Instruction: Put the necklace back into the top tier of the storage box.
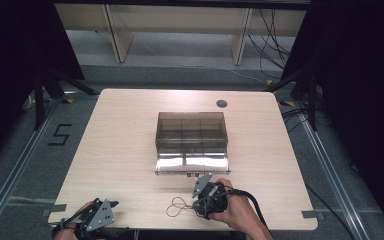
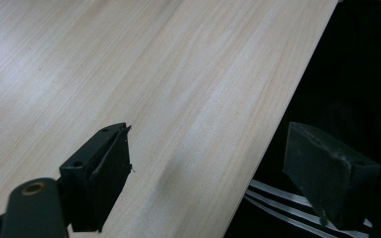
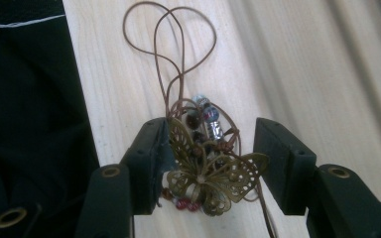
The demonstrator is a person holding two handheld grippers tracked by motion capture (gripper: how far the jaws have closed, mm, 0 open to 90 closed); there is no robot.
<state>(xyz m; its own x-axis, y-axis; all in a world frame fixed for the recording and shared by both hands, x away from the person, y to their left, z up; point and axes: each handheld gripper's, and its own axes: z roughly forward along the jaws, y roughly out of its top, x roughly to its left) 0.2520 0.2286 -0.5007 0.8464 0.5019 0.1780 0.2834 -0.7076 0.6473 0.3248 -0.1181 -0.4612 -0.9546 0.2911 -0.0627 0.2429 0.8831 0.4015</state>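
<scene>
A necklace lies near the table's front edge, its thin brown cord [image 1: 176, 206] looped on the wood. A brass butterfly pendant [image 3: 213, 174] with small beads [image 3: 204, 110] hangs on it. My right gripper [image 3: 212, 131] stands open with one jaw on each side of the pendant, the left jaw touching a wing. In the high view the right gripper [image 1: 200, 206] is held by a hand just right of the cord. My left gripper [image 2: 211, 136] is open and empty, straddling the table's edge at the front left corner [image 1: 109, 207].
A smoky transparent compartment box [image 1: 191, 131] sits mid-table, its lid [image 1: 192, 162] folded open toward the front. The wooden table [image 1: 120, 150] has a round cable hole [image 1: 221, 103] at the back. Dark floor and tripod legs flank both sides.
</scene>
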